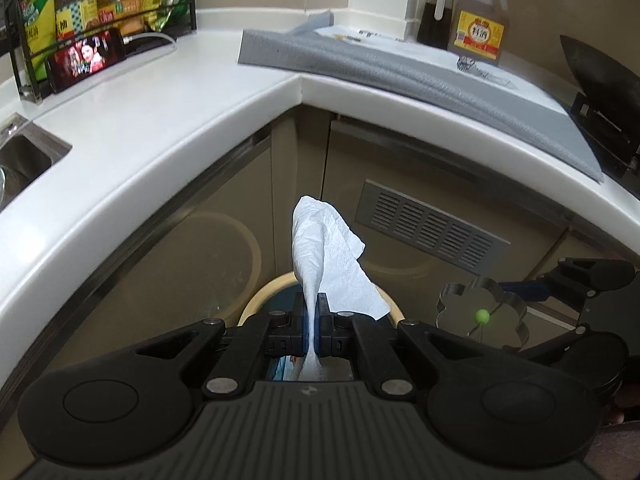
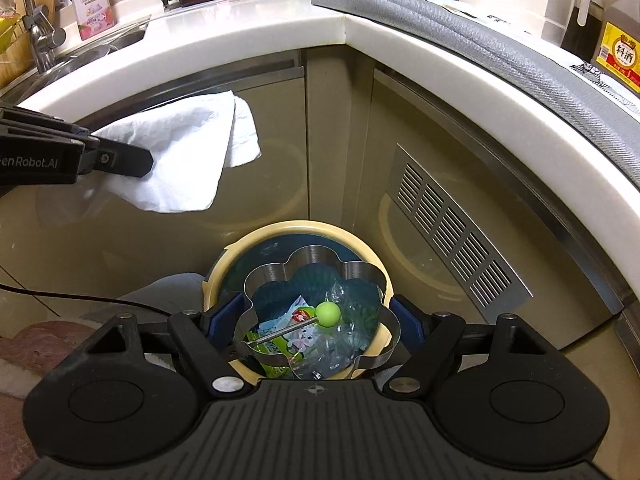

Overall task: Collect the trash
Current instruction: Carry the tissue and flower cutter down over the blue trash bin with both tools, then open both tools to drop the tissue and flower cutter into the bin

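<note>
My left gripper (image 1: 311,320) is shut on a crumpled white paper towel (image 1: 324,248), which sticks up from its blue pads just above the cream-rimmed trash bin (image 1: 260,300). In the right wrist view that towel (image 2: 188,152) hangs from the left gripper (image 2: 120,156) at the left, above and left of the bin (image 2: 296,226). My right gripper (image 2: 316,312) grips a flower-shaped metal mould (image 2: 312,258) by its sides, directly over the bin's mouth. A rod with a green ball (image 2: 328,313) crosses the mould. Wrappers and clear plastic (image 2: 280,344) lie inside the bin.
The bin stands on the floor in the corner of beige cabinets with a vent grille (image 2: 452,232). Above runs a white countertop (image 1: 160,92) with a grey mat (image 1: 400,68), a sink (image 1: 24,156), a phone (image 1: 88,58), bottles and a wok (image 1: 600,76). A black cable (image 2: 80,296) trails at lower left.
</note>
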